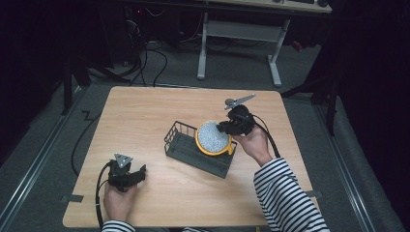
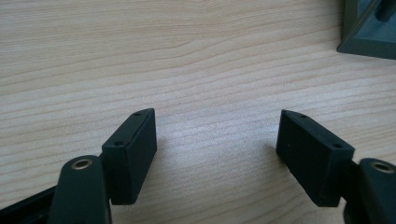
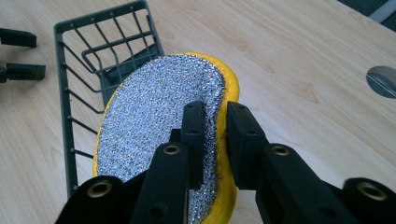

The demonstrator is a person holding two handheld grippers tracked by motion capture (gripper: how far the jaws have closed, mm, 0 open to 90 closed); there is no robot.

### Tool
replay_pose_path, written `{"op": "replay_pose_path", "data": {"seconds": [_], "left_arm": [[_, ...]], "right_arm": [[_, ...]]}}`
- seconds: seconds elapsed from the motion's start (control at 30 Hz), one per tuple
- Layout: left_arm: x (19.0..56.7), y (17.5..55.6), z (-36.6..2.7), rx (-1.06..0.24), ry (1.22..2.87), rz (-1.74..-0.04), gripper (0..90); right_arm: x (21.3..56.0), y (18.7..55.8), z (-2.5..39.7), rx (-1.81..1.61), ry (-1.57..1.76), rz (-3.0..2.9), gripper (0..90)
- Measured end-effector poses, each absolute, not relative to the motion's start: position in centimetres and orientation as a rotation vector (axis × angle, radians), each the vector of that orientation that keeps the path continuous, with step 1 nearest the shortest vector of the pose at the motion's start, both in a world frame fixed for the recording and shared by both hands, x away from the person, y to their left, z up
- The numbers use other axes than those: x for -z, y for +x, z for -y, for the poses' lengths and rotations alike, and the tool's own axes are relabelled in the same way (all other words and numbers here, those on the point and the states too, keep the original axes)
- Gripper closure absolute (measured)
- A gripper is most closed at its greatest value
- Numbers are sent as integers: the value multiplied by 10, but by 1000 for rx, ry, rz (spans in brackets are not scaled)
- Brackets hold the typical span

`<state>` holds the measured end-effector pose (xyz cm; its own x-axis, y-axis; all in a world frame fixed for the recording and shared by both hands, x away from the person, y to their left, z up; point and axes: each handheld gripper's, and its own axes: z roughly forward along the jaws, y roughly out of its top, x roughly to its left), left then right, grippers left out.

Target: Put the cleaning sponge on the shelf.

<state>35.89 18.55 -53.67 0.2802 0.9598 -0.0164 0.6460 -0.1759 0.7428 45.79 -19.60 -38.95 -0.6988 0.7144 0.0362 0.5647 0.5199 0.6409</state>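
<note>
A round yellow sponge (image 1: 213,137) with a silvery scouring face (image 3: 154,122) stands on edge over the right end of a dark wire rack (image 1: 187,147). My right gripper (image 1: 226,126) is shut on the sponge's rim (image 3: 215,135), one jaw on the silver face and one on the yellow back. Whether the sponge rests on the rack I cannot tell. My left gripper (image 1: 139,174) rests low over the table (image 1: 145,111) near its front left, jaws wide apart (image 2: 217,140) with bare wood between them.
The wire rack (image 3: 81,79) lies slantwise in the middle of the table, and its corner (image 2: 369,32) shows at the top right of the left gripper view. A round grommet (image 3: 382,80) is set in the tabletop. Beyond the table's far edge stands a desk frame (image 1: 241,34) amid floor cables.
</note>
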Motion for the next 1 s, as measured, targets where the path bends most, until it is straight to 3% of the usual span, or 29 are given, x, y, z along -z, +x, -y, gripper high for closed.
{"op": "replay_pose_path", "data": {"seconds": [0.83, 1.0], "left_arm": [[537, 359, -185, -625, 1906, -1442, 295], [537, 359, -185, -625, 1906, -1442, 295]], "right_arm": [[403, 443, 191, -943, 1013, -2577, 767], [402, 441, 190, -938, 1017, -2567, 695]]}}
